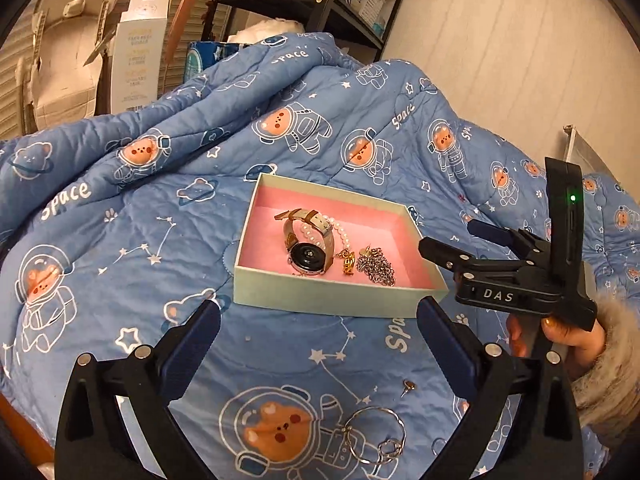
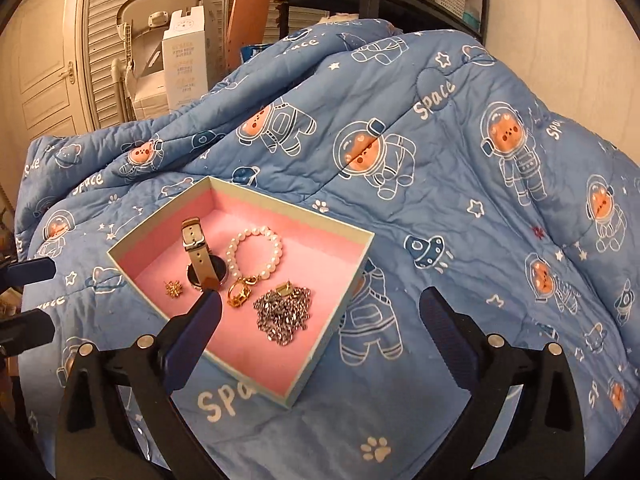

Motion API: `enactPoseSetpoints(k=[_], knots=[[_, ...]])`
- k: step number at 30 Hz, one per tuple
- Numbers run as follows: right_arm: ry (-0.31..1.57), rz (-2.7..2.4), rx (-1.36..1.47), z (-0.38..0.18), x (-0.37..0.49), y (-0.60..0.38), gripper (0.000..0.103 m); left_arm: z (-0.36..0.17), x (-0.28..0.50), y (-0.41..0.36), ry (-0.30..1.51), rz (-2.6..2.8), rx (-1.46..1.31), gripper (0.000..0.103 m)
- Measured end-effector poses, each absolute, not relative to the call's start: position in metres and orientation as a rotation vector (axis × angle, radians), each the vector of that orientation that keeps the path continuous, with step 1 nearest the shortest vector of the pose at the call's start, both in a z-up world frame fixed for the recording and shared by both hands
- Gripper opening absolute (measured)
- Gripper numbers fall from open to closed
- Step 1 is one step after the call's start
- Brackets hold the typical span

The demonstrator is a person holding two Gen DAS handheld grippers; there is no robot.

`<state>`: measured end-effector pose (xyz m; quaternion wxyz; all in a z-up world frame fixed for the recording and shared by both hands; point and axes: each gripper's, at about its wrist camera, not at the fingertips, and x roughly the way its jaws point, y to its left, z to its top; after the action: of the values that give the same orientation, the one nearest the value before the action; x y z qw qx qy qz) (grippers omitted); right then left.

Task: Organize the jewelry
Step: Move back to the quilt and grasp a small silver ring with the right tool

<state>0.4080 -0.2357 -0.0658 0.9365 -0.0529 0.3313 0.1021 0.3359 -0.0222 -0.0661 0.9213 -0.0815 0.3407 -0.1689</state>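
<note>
A pale green box [image 1: 332,300] with a pink lining sits on the blue quilt. In it lie a watch [image 1: 308,256], a pearl bracelet [image 1: 340,236], a gold charm [image 1: 349,264] and a silver chain [image 1: 376,268]. The right wrist view shows the same box [image 2: 312,364], the watch [image 2: 202,256], the pearls [image 2: 256,252], the chain [image 2: 284,314] and a gold star earring [image 2: 174,288]. A small stud [image 1: 408,386] and a silver ring hoop [image 1: 374,436] lie loose on the quilt in front of the box. My left gripper [image 1: 318,314] is open and empty before the box. My right gripper [image 2: 320,306] is open and empty over its near right side.
The blue bear-print quilt [image 1: 120,264] rises in folds behind the box. A black shelf [image 1: 320,4], a white carton [image 1: 136,52] and a beige seat [image 1: 64,60] stand beyond it. A hand [image 1: 560,336] in a furry sleeve holds the right gripper [image 1: 452,236].
</note>
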Motion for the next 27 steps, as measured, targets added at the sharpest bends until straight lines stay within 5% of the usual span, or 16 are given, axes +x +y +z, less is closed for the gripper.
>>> enactPoseSetpoints(k=[5,15,27], knots=[[0.74,0.264,-0.071,-0.078,0.371,-0.24,0.097,-0.082,0.321,-0.021,0.848,-0.356,-0.129,0.096],[0.781,0.382,-0.051,-0.102,0.296,-0.231,0.097,-0.104,0.275,-0.014,0.861,-0.326,-0.141,0.096],[0.877,0.479,-0.046,-0.137,0.259,-0.214,0.056,-0.122,0.241,-0.035,0.853,-0.368,-0.051,0.096]])
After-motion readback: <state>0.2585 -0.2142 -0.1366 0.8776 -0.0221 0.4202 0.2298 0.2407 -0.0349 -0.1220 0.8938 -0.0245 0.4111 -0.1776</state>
